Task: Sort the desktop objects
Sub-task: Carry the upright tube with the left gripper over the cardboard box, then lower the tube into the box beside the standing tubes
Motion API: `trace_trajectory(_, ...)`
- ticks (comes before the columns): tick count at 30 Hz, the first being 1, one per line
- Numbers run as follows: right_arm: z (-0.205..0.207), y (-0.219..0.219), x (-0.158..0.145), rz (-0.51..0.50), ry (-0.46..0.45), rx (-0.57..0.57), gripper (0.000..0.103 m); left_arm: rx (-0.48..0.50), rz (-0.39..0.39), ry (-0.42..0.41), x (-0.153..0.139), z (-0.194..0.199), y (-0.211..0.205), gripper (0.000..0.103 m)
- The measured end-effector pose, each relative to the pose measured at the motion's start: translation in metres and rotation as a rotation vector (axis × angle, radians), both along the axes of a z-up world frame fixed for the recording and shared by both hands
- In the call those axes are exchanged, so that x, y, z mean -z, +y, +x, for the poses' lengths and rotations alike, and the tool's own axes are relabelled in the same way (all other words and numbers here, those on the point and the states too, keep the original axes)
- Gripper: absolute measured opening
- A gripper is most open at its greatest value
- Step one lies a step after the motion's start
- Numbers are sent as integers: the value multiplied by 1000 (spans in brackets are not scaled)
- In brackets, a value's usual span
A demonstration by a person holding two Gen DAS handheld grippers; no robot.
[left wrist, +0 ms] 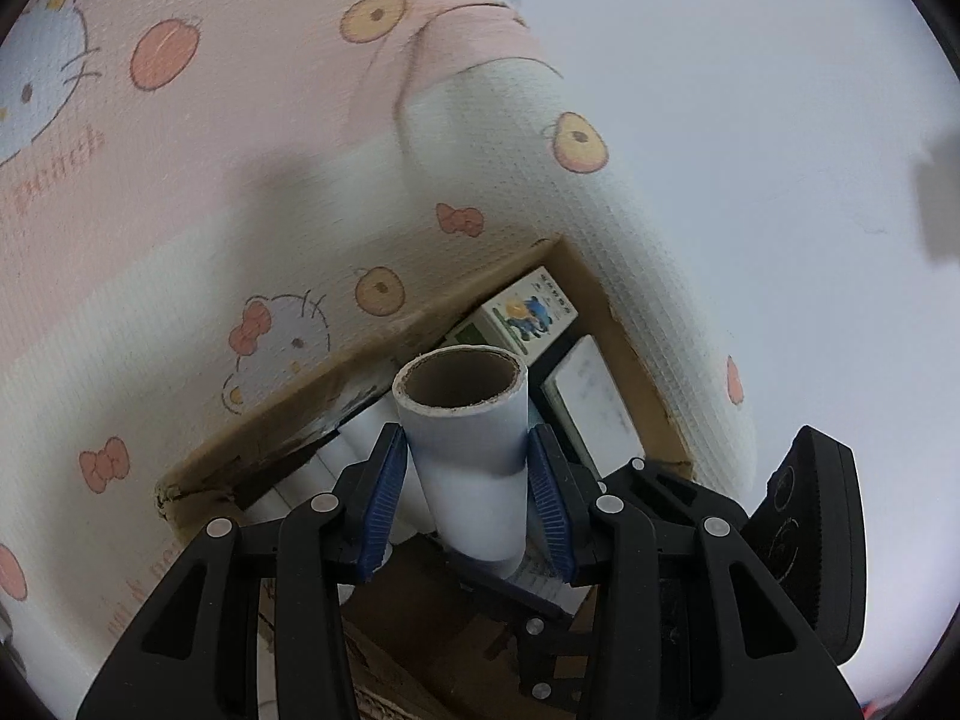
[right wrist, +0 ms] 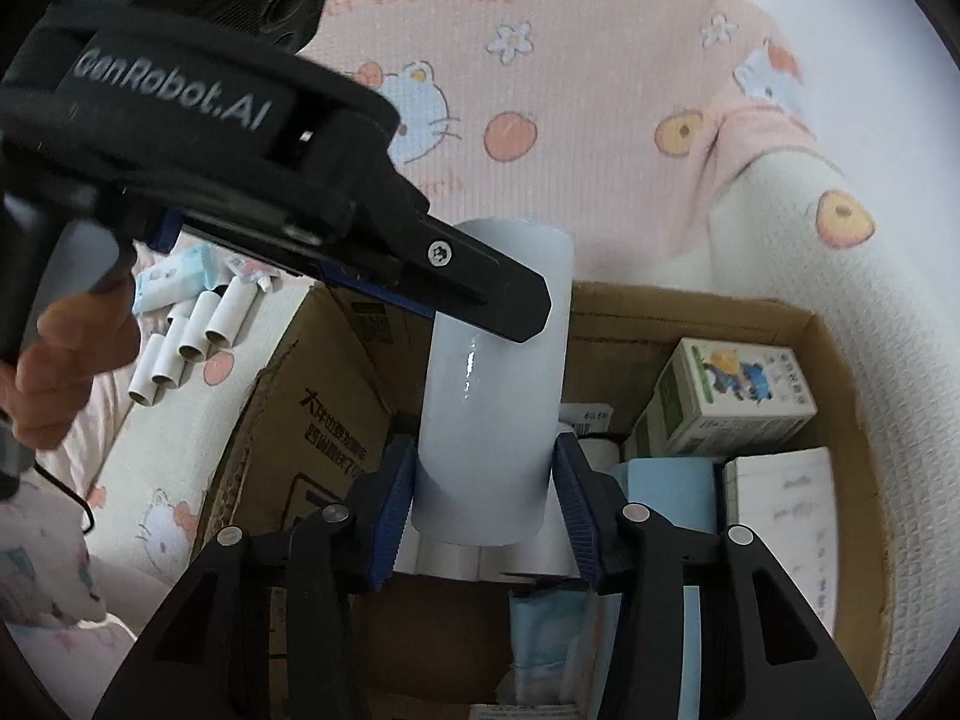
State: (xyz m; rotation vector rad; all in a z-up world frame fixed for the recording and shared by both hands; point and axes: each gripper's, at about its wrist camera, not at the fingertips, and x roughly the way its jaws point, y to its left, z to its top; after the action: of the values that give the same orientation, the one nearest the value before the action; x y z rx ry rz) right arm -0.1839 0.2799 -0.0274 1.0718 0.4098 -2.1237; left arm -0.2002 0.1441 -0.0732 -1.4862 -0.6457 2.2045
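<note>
A white roll (left wrist: 465,450) with a brown cardboard core hangs over an open cardboard box (left wrist: 624,324), held crosswise between two hand-held grippers. The left gripper (left wrist: 468,462) clamps the roll near one end, its blue pads (left wrist: 384,492) pressed against both sides of the tube, whose open core faces the left wrist camera. In the right wrist view the same roll (right wrist: 498,396) stands between the jaws of the right gripper (right wrist: 486,480); the blue pads (right wrist: 396,498) sit right at its sides, but whether they press on it cannot be told. The left gripper's black finger (right wrist: 480,294) crosses the roll's upper part, and a person's hand (right wrist: 66,360) holds the tool at the left edge.

Below, the box holds more white rolls (right wrist: 498,558) lying side by side, a light blue pack (right wrist: 666,480), a small green-and-white carton with a cartoon figure (right wrist: 732,402) and a white packet (right wrist: 786,510) along its right wall. The box rests on a pink-and-white cartoon cat blanket (right wrist: 540,108). Outside the box, at left, a cluster of thin white tubes (right wrist: 192,342) and a pale blue tissue pack (right wrist: 174,276) lie on the blanket.
</note>
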Motion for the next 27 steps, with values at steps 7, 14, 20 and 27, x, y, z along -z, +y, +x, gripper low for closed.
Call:
trace_trajectory(7, -5, 5, 6, -19, -48, 15, 43, -10, 38, -96, 18, 2, 4, 46)
trace_trajectory(14, -11, 15, 8, -23, -107, 65, 43, -49, 34, -130, 33, 7, 12, 42)
trace_trajectory(20, -13, 22, 19, -4, -179, 90, 43, -69, 54, -203, 49, 2, 16, 42)
trace_trajectory(27, -26, 22, 24, 11, -227, 107, 43, -110, 44, -278, 61, -5, 23, 44)
